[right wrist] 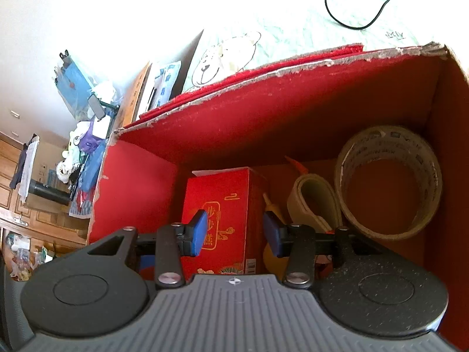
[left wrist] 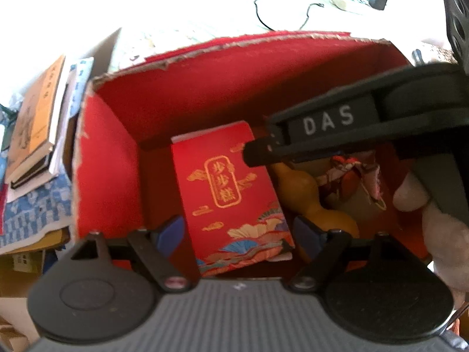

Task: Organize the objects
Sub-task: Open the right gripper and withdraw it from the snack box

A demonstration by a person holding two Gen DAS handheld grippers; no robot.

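Each gripper, left (left wrist: 239, 234) and right (right wrist: 233, 231), has a grey ribbed body flanked by two black round discs. Black link arms with silver screws carry blue pads (right wrist: 198, 231). The right gripper, seen from the left wrist, bears white "DAS" lettering (left wrist: 328, 121) on its black finger.

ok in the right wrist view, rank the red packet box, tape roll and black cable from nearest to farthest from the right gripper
1. red packet box: right behind the right gripper, inside the red bin.
2. tape roll: to the right, deeper in the bin.
3. black cable: outside, top right on the cloth.
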